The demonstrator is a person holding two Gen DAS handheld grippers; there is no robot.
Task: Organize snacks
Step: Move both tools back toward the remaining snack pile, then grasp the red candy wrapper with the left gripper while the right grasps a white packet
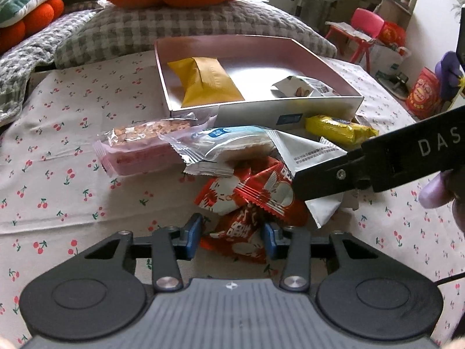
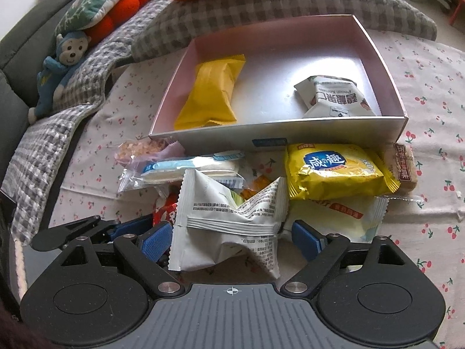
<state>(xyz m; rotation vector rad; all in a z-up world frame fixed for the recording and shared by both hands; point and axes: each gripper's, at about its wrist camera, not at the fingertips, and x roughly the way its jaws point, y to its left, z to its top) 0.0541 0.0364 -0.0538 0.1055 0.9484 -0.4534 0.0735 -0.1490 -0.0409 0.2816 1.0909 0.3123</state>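
Observation:
A shallow pink-lined box (image 1: pixel 290 110) (image 2: pixel 389 75) holds a yellow packet (image 1: pixel 206 83) (image 2: pixel 212 93) and a white nut packet (image 1: pixel 305 87) (image 2: pixel 334 96). A pile of snacks lies in front of it. My left gripper (image 1: pixel 232 237) is open, its blue pads either side of a red packet (image 1: pixel 241 238). My right gripper (image 2: pixel 232 238) is open around a white crumpled packet (image 2: pixel 229 224), which also shows in the left wrist view (image 1: pixel 308 151). The right gripper's arm crosses the left wrist view (image 1: pixel 377 160).
In the pile are a pink cereal bar (image 1: pixel 139 148), a blue-white clear packet (image 1: pixel 226 145) (image 2: pixel 186 170), a yellow biscuit packet (image 1: pixel 337 129) (image 2: pixel 334 171) and a pale yellow packet (image 2: pixel 343 218). Checked pillows (image 1: pixel 174 26) and plush toys (image 2: pixel 58 69) lie behind on the cherry-print cloth (image 1: pixel 58 174).

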